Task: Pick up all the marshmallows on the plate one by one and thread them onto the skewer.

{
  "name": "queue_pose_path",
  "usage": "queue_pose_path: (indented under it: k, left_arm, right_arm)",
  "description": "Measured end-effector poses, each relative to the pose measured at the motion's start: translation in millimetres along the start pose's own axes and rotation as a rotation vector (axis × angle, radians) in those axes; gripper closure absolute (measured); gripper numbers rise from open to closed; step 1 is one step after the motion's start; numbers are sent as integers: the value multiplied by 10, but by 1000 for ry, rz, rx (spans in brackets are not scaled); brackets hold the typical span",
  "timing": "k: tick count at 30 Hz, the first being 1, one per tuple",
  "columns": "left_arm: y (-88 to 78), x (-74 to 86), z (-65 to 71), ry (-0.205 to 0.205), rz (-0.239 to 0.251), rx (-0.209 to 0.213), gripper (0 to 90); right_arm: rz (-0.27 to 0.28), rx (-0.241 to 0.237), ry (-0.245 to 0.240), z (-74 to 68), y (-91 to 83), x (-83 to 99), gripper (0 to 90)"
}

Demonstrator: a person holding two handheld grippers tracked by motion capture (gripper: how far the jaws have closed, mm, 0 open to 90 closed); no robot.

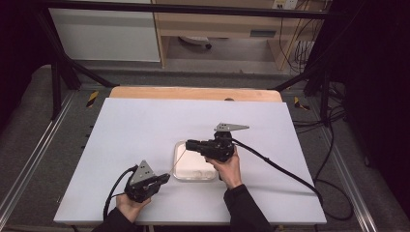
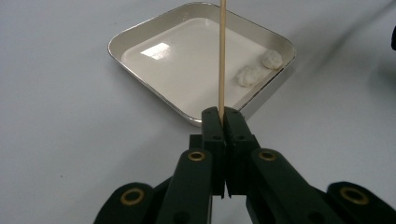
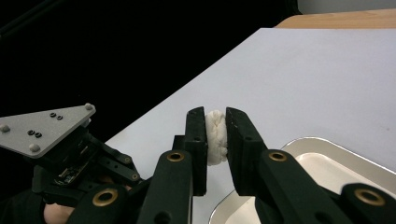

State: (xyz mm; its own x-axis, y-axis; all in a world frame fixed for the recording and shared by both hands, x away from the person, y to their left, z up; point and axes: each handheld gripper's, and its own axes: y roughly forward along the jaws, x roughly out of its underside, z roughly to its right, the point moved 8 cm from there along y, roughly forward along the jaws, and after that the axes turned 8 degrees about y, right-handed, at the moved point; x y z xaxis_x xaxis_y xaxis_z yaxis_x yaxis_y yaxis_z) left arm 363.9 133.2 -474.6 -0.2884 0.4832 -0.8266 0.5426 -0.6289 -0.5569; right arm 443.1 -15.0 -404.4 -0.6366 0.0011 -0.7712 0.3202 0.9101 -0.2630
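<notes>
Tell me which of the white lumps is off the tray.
The white lump pinched between the right gripper jaws, held above the table. The other two lumps lie in the tray, along one wall.

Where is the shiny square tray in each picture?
High view: the tray sits mid-table, between the two grippers.
Left gripper view: upper middle, behind the wooden skewer, with two white lumps along its right rim.
Right gripper view: bottom right corner.
Shared landmark: the white tabletop beneath it.
</notes>
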Motion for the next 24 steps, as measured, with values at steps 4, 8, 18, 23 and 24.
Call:
queue_pose_path:
  k: [4, 8, 18, 23, 24]
  left_arm:
    - [6, 2, 10, 3, 0, -1, 888]
    - [9, 6, 6, 3, -8, -7, 888]
    - [14, 16, 14, 11, -17, -16, 889]
    - [4, 2, 12, 12, -6, -19, 889]
    - [2, -12, 17, 8, 3, -13, 889]
  right_arm:
    - [8, -5, 3, -13, 12, 15, 802]
    - [4, -6, 7, -19, 17, 31, 802]
    - [5, -14, 7, -36, 40, 78, 802]
    - [0, -22, 9, -54, 49, 106, 801]
    - [-18, -30, 15, -57, 72, 143, 800]
